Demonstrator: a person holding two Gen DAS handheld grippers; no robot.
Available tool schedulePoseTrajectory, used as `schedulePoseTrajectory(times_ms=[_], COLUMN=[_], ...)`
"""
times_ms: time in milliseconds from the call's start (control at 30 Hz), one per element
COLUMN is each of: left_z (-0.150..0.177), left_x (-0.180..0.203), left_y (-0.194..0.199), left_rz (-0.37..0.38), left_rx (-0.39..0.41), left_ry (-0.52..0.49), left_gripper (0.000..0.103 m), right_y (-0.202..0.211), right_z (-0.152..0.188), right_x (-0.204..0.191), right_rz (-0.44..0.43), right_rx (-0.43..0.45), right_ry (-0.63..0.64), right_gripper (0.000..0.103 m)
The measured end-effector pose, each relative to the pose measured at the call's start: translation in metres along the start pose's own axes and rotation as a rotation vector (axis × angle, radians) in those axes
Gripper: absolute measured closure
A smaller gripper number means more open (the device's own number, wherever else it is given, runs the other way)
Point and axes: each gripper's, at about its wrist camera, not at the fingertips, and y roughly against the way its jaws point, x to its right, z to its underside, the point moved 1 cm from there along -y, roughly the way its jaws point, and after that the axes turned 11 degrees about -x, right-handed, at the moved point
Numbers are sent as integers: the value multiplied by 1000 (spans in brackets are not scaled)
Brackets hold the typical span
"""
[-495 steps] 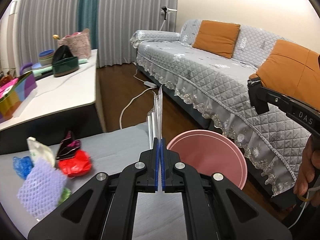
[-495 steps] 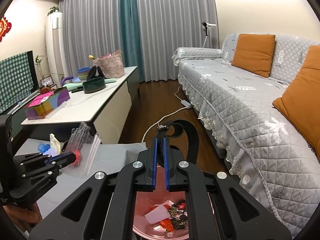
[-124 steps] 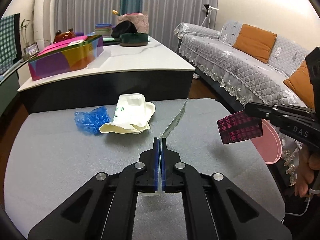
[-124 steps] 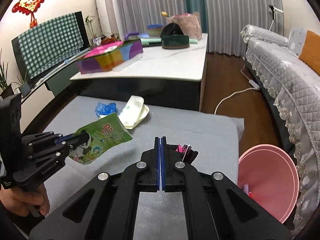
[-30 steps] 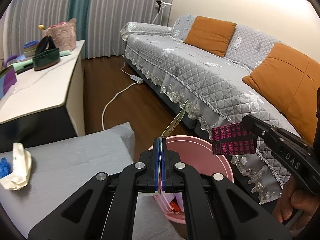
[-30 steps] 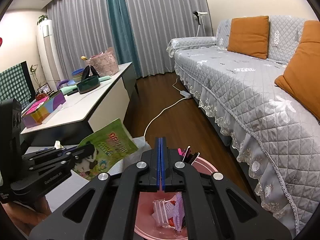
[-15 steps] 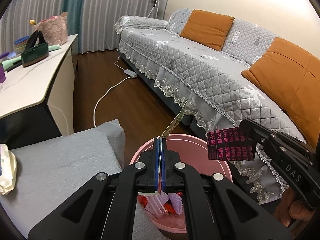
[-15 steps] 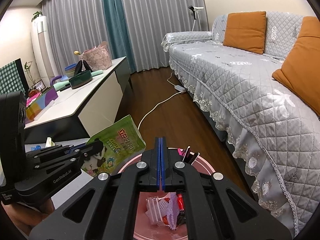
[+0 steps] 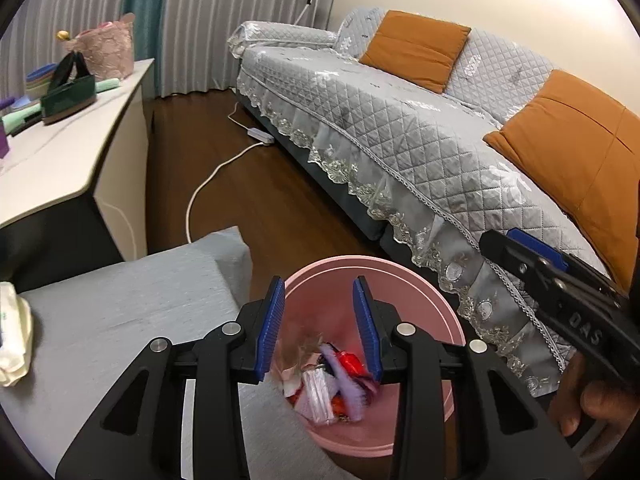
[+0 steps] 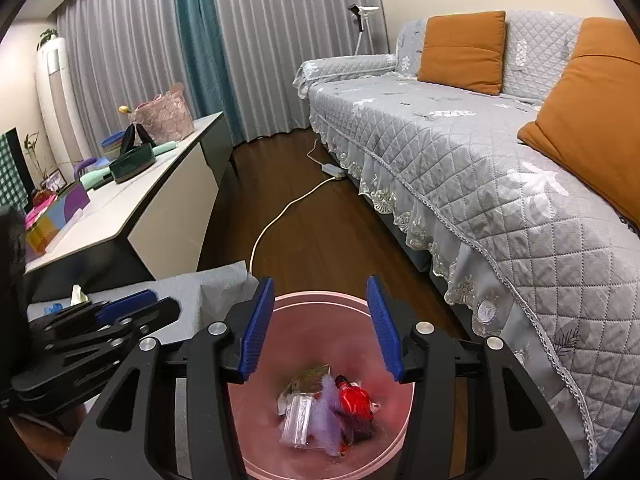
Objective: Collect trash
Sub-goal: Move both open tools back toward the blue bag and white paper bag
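**A:** Directly below both tools, what is shown?

**B:** The pink bin (image 9: 440,312), standing on the floor just past the edge of the grey-covered bench (image 9: 120,300). Both tools hang over its mouth, so anything let go falls inside rather than onto the floor.

**A:** State of the left tool (image 9: 319,322)?

**B:** Its jaws are opening, blue pads apart, nothing between them. A blurred piece of wrapper (image 9: 304,348) shows just beneath the pads, above the heap; this reads as a piece dropping free, though the blur leaves it uncertain.

**A:** And the right tool (image 10: 321,326)?

**B:** Likewise opening, pads apart and empty. Seen through its gap, the trash heap (image 10: 328,412) lies at the bin's bottom: a clear plastic piece, a purple mesh, something red.

**A:** Why are both held tilted downward, side by side?

**B:** Judged from the pose, to aim the release into the same opening. The two tools sit near each other without touching, each clear of the rim.

**A:** What remains to the left of the tools?

**B:** On the bench, a crumpled white wrapper (image 9: 14,332) and, in the right wrist view, a small blue scrap (image 10: 50,309) beside it. The task looks mostly done, these pieces still to fetch.
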Motion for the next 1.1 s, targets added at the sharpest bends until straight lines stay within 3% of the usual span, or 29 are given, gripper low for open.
schedulePoseTrajectory(times_ms=[267, 467, 733, 933, 1100], left_z=[20, 47, 83, 106, 120], left_x=[-22, -58, -129, -183, -224], left_y=[53, 107, 172, 191, 192], left_rz=[-54, -114, -264, -378, -446], left_rx=[63, 119, 217, 249, 248], left_ry=[34, 85, 167, 234, 280], left_gripper=[63, 63, 63, 63, 63], right_y=[10, 23, 36, 30, 11], right_z=[1, 8, 23, 32, 37], right_x=[-28, -72, -137, -182, -225], right_rz=[-49, -130, -245, -331, -421], right_rx=[19, 36, 56, 46, 20], right_ry=[35, 81, 197, 262, 294], right_gripper=[54, 54, 54, 55, 66])
